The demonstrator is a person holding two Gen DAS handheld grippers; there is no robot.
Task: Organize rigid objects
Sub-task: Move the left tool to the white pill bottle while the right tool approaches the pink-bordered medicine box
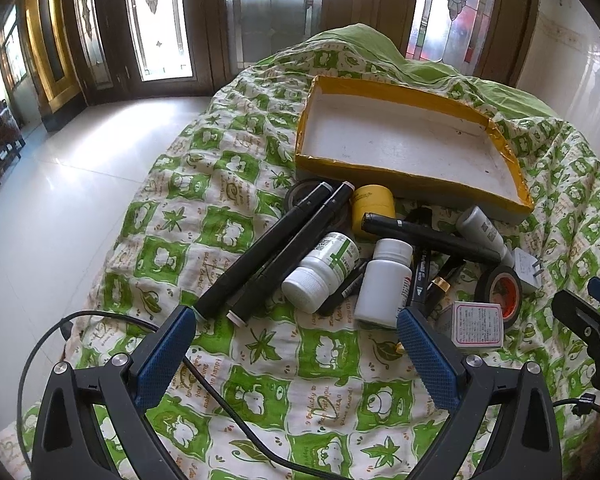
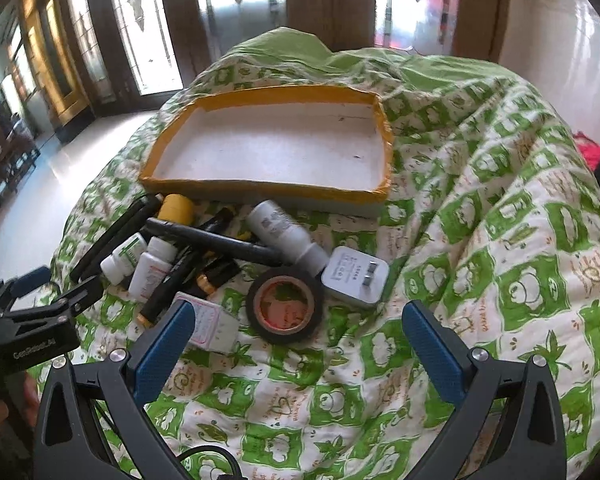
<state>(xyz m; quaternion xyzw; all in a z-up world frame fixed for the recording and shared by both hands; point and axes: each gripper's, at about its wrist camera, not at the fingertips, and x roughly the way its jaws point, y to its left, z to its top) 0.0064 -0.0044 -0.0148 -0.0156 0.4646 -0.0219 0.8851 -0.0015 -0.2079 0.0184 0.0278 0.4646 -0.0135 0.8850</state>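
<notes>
A pile of rigid items lies on a green-and-white quilt in front of an empty yellow-rimmed tray [image 1: 384,160] [image 2: 260,186]. It holds black marker pens [image 1: 260,252] [image 2: 220,242], two white pill bottles [image 1: 320,270] [image 1: 384,280] [image 2: 152,270], a yellow jar [image 1: 372,204] [image 2: 176,208], a grey tube [image 1: 484,234] [image 2: 284,236], a black tape roll [image 1: 500,290] [image 2: 286,306], a white charger plug [image 2: 356,276] and a small box [image 1: 476,326] [image 2: 216,326]. My left gripper [image 1: 296,320] hovers open just short of the bottles. My right gripper [image 2: 298,314] is open above the tape roll.
The quilt [image 1: 300,380] [image 2: 500,240] covers a rumpled mound that falls away at the left to a pale tiled floor [image 1: 80,180]. Dark wooden doors with glass panes stand behind. A black cable [image 1: 220,396] trails under the left gripper. The other gripper's body [image 2: 32,328] shows at the left edge.
</notes>
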